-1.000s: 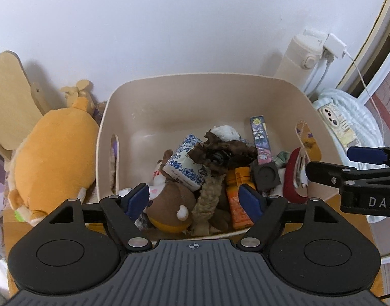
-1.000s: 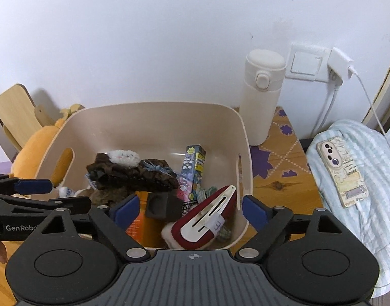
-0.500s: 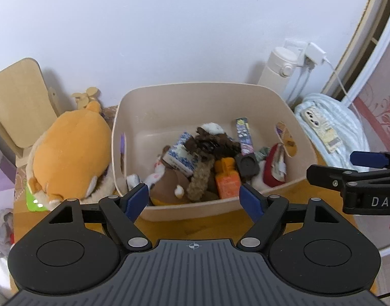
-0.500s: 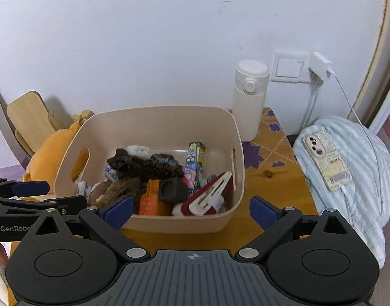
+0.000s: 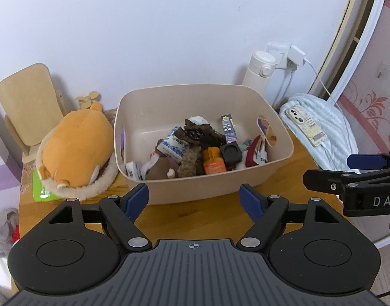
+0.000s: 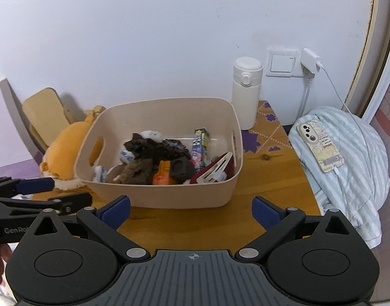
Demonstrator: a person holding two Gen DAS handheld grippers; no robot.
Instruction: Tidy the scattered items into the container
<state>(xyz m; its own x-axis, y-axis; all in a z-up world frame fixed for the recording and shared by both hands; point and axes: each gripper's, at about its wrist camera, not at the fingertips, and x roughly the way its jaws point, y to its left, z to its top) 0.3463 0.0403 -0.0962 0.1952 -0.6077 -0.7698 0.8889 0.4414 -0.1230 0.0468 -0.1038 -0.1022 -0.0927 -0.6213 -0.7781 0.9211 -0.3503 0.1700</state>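
Fingers, left: my left gripper (image 5: 195, 199) has its blue pads (image 5: 137, 199) spread wide, with bare table between them and no item held.
Fingers, right: my right gripper (image 6: 191, 210) is opening its jaws, almost at full spread; only wooden table (image 6: 268, 178) shows between the pads.
Container versus fingers: the beige container (image 5: 281, 132) sits on the table just beyond both sets of fingertips, its near wall above the gap in each wrist view, apart from the pads.
Contents: an orange bottle (image 5: 213, 162), a dark cube (image 5: 230, 153), a blue-patterned box (image 5: 173, 148), a tall printed carton (image 6: 200, 148), a red-and-white clip (image 6: 214, 172), brown fabric (image 6: 154, 148) and a brown plush (image 5: 160, 169) lie heaped toward the near side of the container.
Left of container: an orange plush toy (image 5: 77, 148) lies against the outer wall, with a wooden board (image 5: 29, 102) behind it.
Right of container: a white flask (image 6: 246, 91) stands upright by the far corner.
Further right: a phone (image 6: 319, 145) rests on a striped cloth (image 6: 360, 173), its cable running to a wall plug (image 6: 308, 60).
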